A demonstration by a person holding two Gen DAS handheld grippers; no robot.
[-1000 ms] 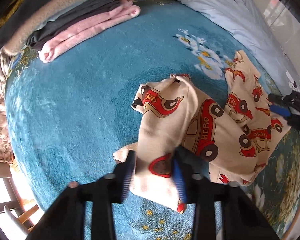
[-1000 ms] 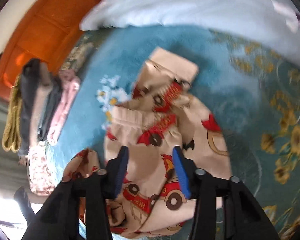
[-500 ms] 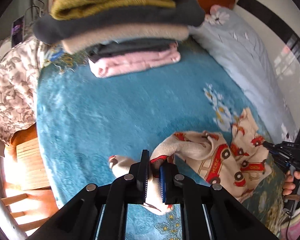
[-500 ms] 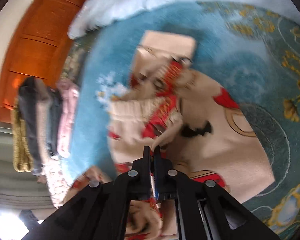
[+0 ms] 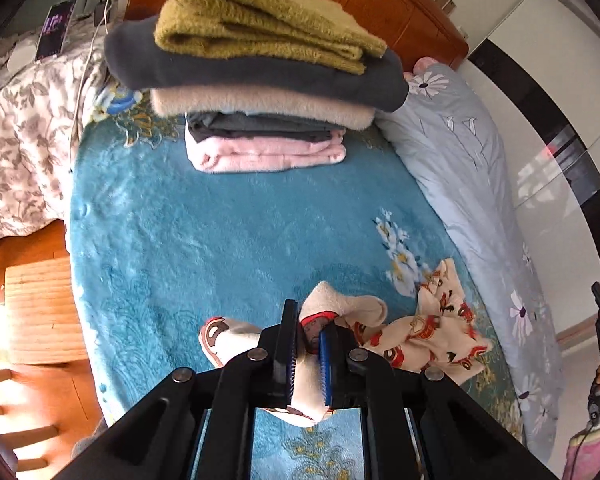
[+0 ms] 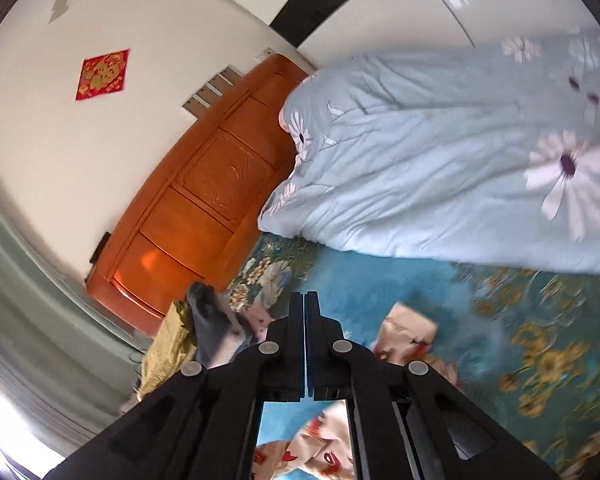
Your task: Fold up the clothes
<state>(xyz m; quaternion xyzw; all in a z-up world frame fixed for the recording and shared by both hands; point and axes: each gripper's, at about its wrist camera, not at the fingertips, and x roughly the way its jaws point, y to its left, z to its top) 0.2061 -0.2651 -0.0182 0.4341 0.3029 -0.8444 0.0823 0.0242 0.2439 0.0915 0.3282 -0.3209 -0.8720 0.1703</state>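
A broad stretch of bare teal blanket [image 5: 220, 240] lies open between the near edge and the stack of folded clothes [image 5: 260, 92] at the far end — a gripper could pass freely there. On the right the rumpled pale-blue quilt [image 5: 472, 184] walls off that side. At near right the car-print garment [image 5: 428, 332] covers the blanket — bunched, not flat. To the left the blanket's edge drops to a wooden stool [image 5: 40, 312].
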